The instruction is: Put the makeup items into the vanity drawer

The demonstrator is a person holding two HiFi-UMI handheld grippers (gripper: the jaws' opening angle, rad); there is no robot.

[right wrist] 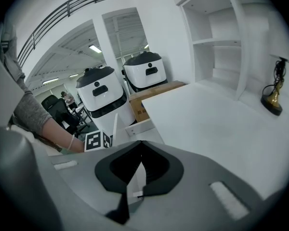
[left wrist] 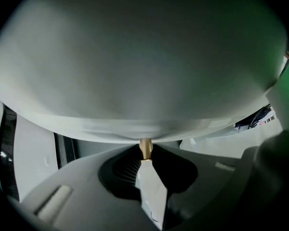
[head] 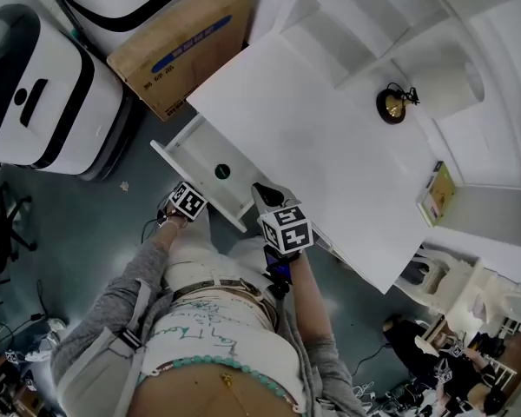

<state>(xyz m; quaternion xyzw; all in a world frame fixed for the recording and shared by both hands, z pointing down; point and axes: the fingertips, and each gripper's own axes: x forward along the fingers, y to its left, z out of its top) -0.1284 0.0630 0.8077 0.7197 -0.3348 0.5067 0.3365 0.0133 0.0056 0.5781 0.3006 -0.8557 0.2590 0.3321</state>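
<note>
A person stands at a white vanity (head: 330,146) whose drawer (head: 184,140) is pulled open. A small round green makeup item (head: 222,171) lies inside. The left gripper (left wrist: 145,158) pinches the drawer's gold knob (left wrist: 145,147). The right gripper (right wrist: 141,150) hovers by the tabletop edge, its jaws pressed together on nothing.

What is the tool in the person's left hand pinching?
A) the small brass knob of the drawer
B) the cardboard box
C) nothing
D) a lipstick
A: in the left gripper view the left gripper has its jaws closed on the brass knob of the white drawer front.
</note>
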